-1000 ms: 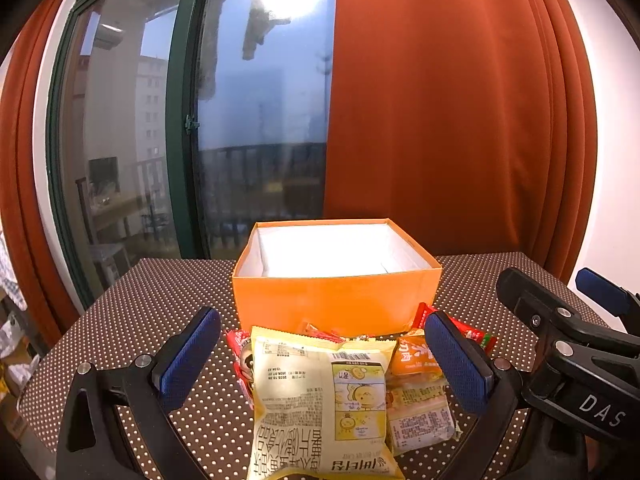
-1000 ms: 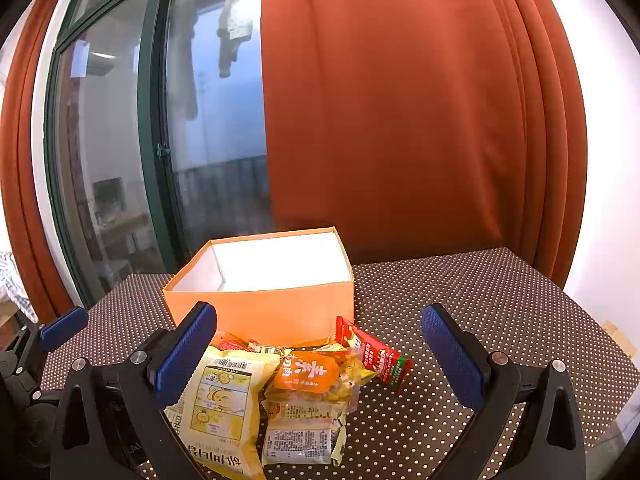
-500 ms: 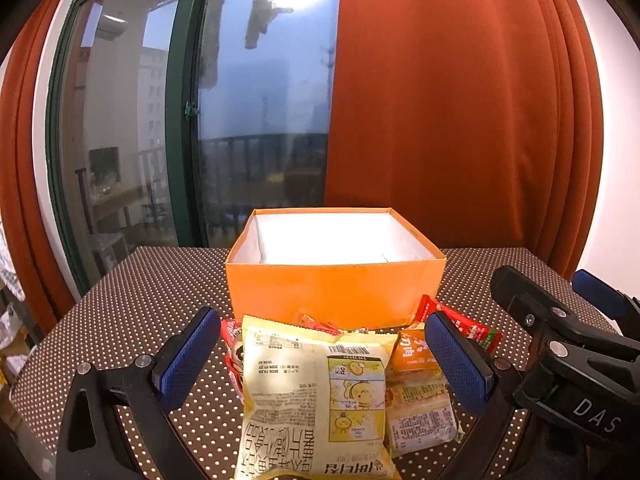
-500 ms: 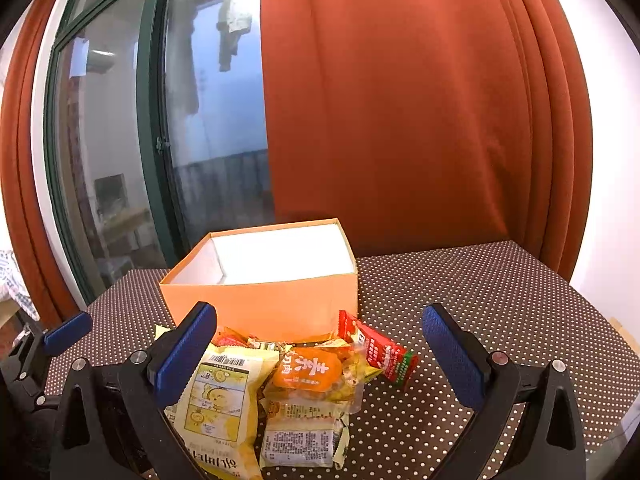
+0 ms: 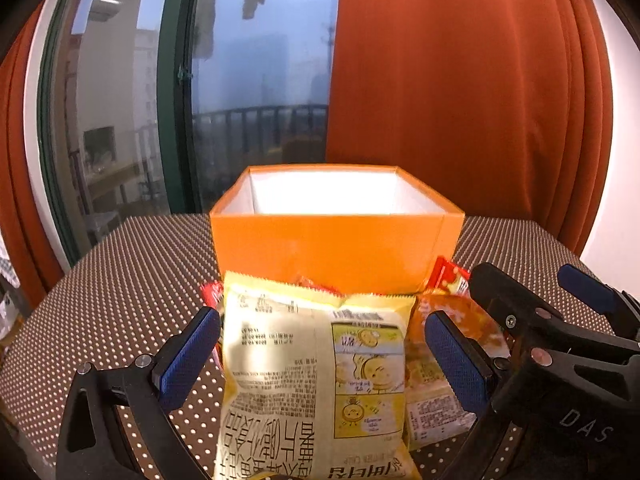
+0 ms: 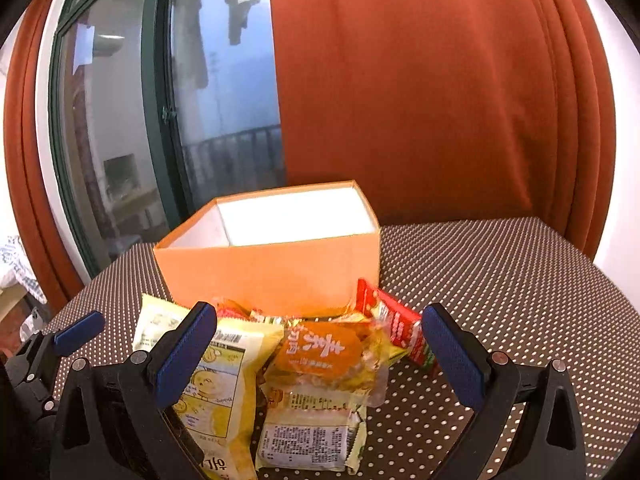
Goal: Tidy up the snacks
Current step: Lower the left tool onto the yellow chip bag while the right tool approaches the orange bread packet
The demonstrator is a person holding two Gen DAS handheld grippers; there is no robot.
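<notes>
Your left hand-held gripper (image 5: 320,356) is wide open, nothing in it, w/ the big yellow chip bag (image 5: 316,380) right between its blue pads (image 5: 186,356). Your right hand-held gripper (image 6: 316,356) is wide open too & empty, hanging over the orange snack pack (image 6: 320,352).

How they'll feel, I think: the yellow chip bag is puffy w/ air, very light, soft & crinkly. The shiny film may slip. Squeeze hard & the chips inside could break. Best spot to grab looks like the flat zig-zag seal at its 12 o'clock end, or pinch gently across the middle. The orange snack pack is small, light, in clear floppy wrap; take it across the body, not by the loose clear edge. The red stick pack (image 6: 400,328) is thin & a bit stiffer; grab it across its short side.

How they look: the chip bag is pale yellow w/ black print, a barcode & little cartoon faces. It lies flat on the dotted brown surface (image 6: 500,280). The orange pack sits at its 3 o'clock, on top of a pale pack w/ a white label (image 6: 304,444). The red stick pack leans at about 2 o'clock from the pile.

The orange box (image 5: 336,248) stands at 12 o'clock from the pile, just behind it, open on top, white inside. I see no snacks in it, but its floor is hidden.
</notes>
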